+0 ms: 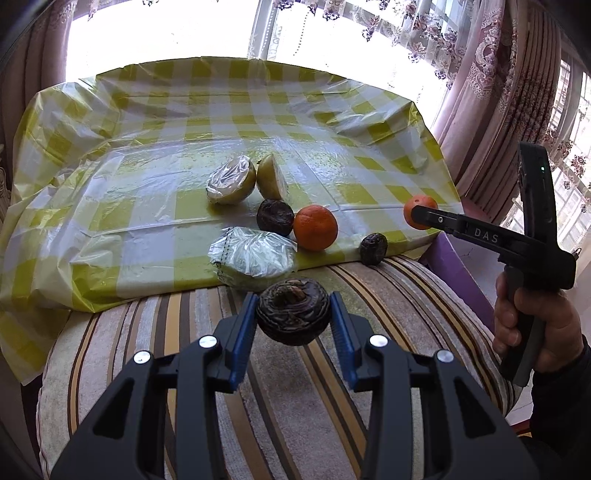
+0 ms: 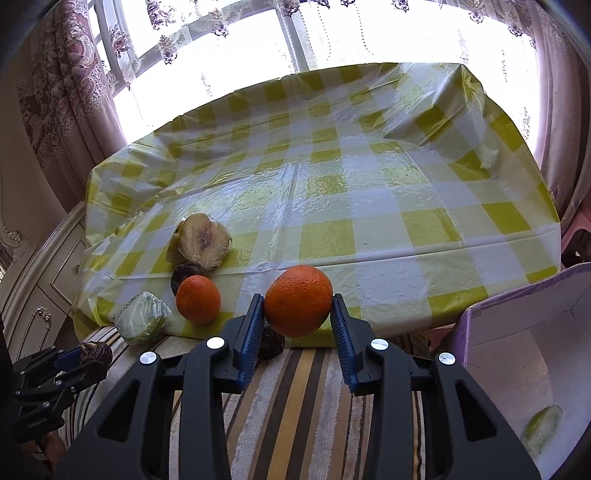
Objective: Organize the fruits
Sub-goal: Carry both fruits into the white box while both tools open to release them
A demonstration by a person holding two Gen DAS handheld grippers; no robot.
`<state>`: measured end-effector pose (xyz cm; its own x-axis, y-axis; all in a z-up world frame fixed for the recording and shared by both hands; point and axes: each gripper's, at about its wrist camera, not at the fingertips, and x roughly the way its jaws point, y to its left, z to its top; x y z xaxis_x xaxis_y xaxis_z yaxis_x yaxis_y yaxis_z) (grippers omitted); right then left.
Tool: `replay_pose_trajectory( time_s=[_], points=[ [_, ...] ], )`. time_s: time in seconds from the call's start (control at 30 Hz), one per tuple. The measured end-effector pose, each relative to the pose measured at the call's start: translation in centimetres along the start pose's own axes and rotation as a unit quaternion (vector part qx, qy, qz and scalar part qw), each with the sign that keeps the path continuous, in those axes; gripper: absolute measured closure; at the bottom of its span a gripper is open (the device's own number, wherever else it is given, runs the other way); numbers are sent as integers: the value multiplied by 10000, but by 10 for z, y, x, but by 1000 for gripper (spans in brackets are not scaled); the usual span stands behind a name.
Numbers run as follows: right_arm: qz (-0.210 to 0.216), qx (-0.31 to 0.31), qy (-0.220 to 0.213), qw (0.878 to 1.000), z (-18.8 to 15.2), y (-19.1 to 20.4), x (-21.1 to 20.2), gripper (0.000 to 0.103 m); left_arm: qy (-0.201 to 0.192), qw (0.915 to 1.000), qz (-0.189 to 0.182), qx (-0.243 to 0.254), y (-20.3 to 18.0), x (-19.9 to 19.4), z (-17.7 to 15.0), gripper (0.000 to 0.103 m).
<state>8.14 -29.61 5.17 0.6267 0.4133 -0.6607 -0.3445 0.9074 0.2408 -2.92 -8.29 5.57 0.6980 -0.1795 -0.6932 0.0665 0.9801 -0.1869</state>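
Checked plastic tablecloth (image 1: pixel 236 118), striped cushion (image 1: pixel 295 406), floral curtains (image 1: pixel 491 74), window behind.

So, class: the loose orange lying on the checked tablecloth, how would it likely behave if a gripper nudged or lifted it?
The loose orange looks round with nothing bracing it except a dark fruit behind, so it would probably roll on the glossy tablecloth. Its skin seems firm and dimpled, so ridged pads would likely grip it, as the right gripper does with the other orange.

Strong daylight floods in from the far window (image 1: pixel 177 33), blown out to white behind lace curtains (image 2: pixel 74 92). Glare sheens the plastic cloth (image 1: pixel 207 162); shadows are faint. Both fisheye views bend and darken at their corners; focus stays sharp.
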Motion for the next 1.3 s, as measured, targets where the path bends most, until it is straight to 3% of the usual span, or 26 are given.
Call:
replay_pose_trajectory(
  time_s=[0.37, 0.8, 1.3],
  points=[
    [-708, 277, -158, 9970, -9, -55, -38, 66, 75, 9963, -407, 747, -61, 24, 21, 64],
    [-1650, 554, -206, 9845, -24, -112, -58, 66, 334, 9805, -993, 1663, -158, 82, 50, 64],
    [-2504, 1089, 345, 9614, -34, -175, -48, 66, 780, 9595, -1305, 2370, -246, 155, 63, 64]
  ],
)
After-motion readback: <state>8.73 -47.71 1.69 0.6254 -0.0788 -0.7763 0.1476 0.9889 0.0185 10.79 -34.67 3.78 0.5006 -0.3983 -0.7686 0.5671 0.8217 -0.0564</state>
